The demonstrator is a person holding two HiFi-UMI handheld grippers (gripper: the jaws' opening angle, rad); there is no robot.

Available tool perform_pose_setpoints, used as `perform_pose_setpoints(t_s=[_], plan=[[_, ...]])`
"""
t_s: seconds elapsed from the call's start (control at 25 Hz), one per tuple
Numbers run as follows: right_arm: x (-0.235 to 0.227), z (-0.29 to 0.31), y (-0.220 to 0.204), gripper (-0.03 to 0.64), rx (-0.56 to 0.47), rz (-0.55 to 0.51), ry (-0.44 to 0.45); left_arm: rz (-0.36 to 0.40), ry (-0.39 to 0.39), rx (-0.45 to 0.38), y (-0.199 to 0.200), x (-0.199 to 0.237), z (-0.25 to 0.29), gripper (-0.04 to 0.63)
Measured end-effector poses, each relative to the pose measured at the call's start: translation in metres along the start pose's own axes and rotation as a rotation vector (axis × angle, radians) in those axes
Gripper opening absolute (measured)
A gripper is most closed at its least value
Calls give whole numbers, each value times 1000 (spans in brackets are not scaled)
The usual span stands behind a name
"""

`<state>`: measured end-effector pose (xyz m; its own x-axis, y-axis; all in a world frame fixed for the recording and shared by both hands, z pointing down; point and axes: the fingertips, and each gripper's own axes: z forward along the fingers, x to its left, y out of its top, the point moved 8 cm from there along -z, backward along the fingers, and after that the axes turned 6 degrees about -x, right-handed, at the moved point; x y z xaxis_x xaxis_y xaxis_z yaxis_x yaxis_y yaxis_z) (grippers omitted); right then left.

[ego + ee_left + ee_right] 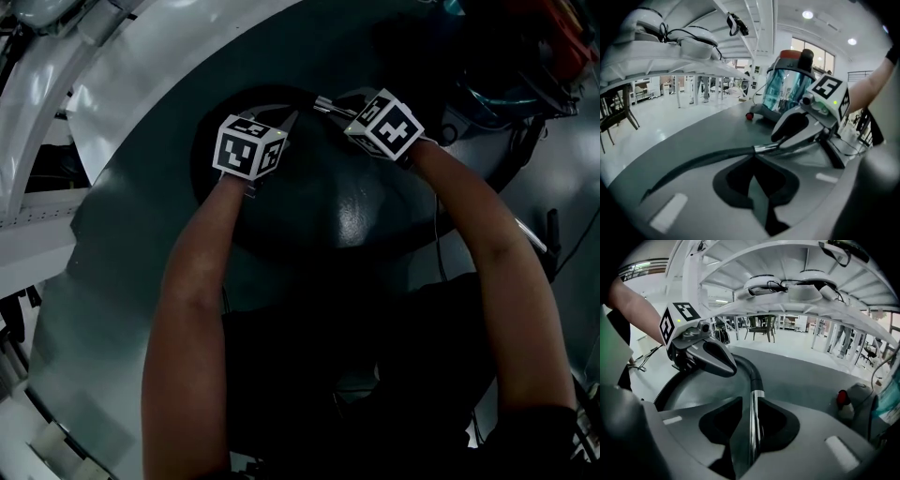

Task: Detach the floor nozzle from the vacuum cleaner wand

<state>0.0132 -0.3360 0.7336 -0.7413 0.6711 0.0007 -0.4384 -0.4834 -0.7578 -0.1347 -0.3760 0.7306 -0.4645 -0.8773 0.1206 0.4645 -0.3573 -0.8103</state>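
Wand (753, 427): a chrome tube over the tabletop (708, 129), in from its far edge. Whether it rests on the surface cannot be told. The floor nozzle shows in no view, so its end of the tube cannot be placed.

Left gripper (753, 160): fully clenched, with nothing between the jaws. Its tips sit just short of the joint where the chrome meets the dark bend (751, 373) that leads to the hose (670, 385). Seen from this gripper, the tube runs crosswise.

Right gripper (751, 401): the jaws stand apart with the tube in the gap, and the pads are not seen pressing on it. I judge it released. The tube's long axis runs straight along this gripper's jaw line, back toward the person, so the right hand is the nearer and better placed. The next move, as I judge it, is to close on the chrome and steady it. The nozzle end probably lies nearer the person, under the arms.

Canister (790, 86): clear teal bin and dark handle, by the tabletop's far right edge, apart from both grippers.

Markings: the cubes (248, 147) carry black-and-white square patterns only. No brand, label or legible writing was found.
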Motion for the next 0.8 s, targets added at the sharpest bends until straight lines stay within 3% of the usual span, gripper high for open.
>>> perform_pose_setpoints(t_s=[0.08, 0.32, 0.56, 0.8], plan=[[-1, 3, -2, 127, 20, 1, 9, -16, 19, 28, -4, 5, -1, 8], [-5, 15, -5, 150, 24, -91, -48, -14, 59, 22, -3, 10, 3, 8], [-2, 40, -12, 215, 137, -180, -14, -7, 64, 25, -1, 7, 4, 10], [-2, 52, -18, 186, 183, -227, -79, -17, 19, 32, -8, 4, -1, 118]])
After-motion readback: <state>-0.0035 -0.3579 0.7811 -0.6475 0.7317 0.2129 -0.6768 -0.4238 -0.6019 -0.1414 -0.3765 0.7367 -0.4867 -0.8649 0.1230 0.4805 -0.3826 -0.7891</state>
